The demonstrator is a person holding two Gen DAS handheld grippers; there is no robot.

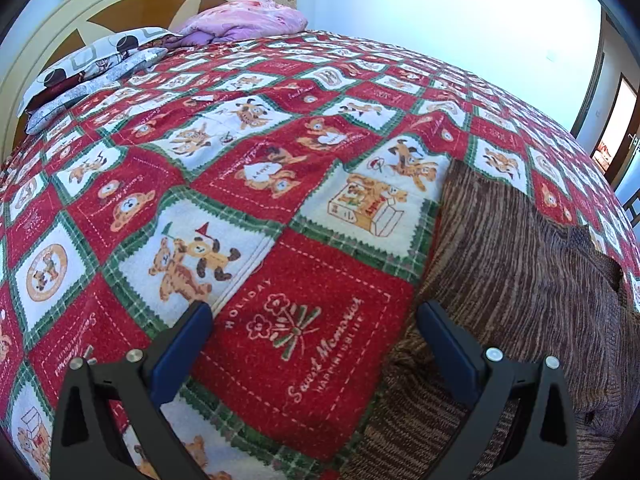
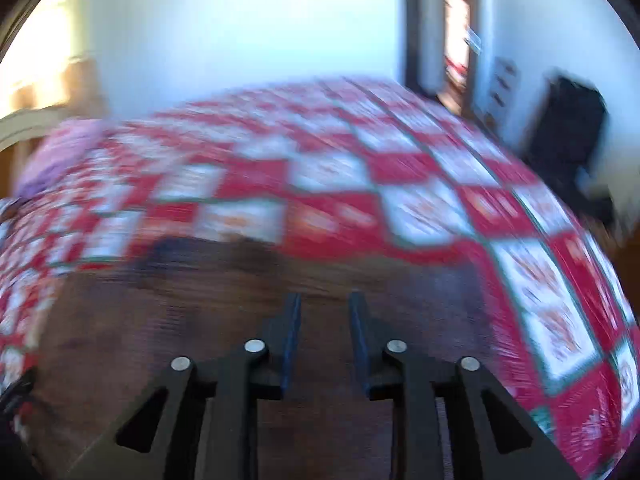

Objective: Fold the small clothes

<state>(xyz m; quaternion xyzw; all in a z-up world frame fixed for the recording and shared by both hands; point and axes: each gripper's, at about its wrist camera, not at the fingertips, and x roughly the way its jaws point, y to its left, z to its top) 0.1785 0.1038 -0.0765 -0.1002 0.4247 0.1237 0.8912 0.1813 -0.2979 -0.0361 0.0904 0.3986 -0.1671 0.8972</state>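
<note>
A brown striped knit garment (image 1: 520,280) lies spread on the bed, at the right in the left wrist view. My left gripper (image 1: 316,314) hovers open and wide over the bedspread. Its right finger (image 1: 444,332) sits at the garment's left edge, and nothing is between the pads. The right wrist view is blurred by motion. There the same garment (image 2: 192,320) fills the lower middle, under my right gripper (image 2: 325,304). Its jaws stand a narrow gap apart, and no cloth shows between them.
A red, white and green patchwork bedspread (image 1: 280,184) with bear prints covers the bed. Patterned pillows (image 1: 92,68) and a pink blanket (image 1: 248,16) lie by the cream headboard (image 1: 48,40). A doorway (image 2: 456,40) and a dark chair (image 2: 568,132) stand beyond the bed's far right side.
</note>
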